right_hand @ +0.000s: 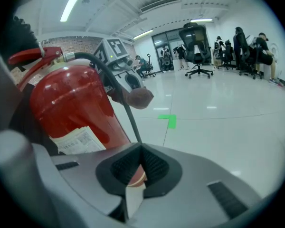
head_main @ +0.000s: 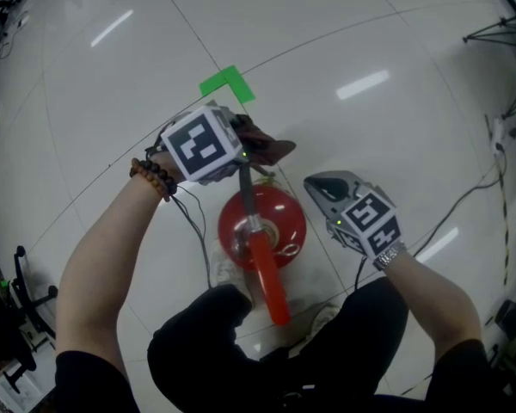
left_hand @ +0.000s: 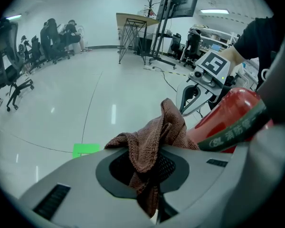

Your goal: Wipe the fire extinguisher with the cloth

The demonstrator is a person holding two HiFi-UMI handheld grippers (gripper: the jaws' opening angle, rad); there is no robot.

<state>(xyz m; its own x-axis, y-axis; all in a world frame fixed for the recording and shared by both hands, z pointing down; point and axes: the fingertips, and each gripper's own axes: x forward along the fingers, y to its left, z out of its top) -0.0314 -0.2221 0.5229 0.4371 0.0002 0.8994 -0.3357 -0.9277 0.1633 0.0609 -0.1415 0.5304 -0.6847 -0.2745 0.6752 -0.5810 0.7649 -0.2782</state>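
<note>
A red fire extinguisher (head_main: 275, 212) stands upright on the pale floor, seen from above, with its red handle (head_main: 268, 280) pointing toward me. A black hose (right_hand: 119, 95) runs down its side. My left gripper (head_main: 246, 141) hangs over its far top edge, shut on a crumpled brown cloth (head_main: 269, 149). The cloth (left_hand: 154, 136) bunches up out of the jaws, and the extinguisher body (left_hand: 230, 120) sits just to the right of it. My right gripper (head_main: 316, 182) is beside the extinguisher on its right, shut with nothing held. From there the cylinder (right_hand: 69, 103) and its paper label (right_hand: 78, 140) fill the left.
A green tape corner (head_main: 228, 84) marks the floor beyond the extinguisher. Cables (head_main: 464, 200) and stand legs (head_main: 503, 33) lie at the right. Office chairs (right_hand: 197, 46), seated people (left_hand: 61, 34) and a table (left_hand: 133, 27) stand far off. My legs and a shoe (head_main: 322, 317) are near the base.
</note>
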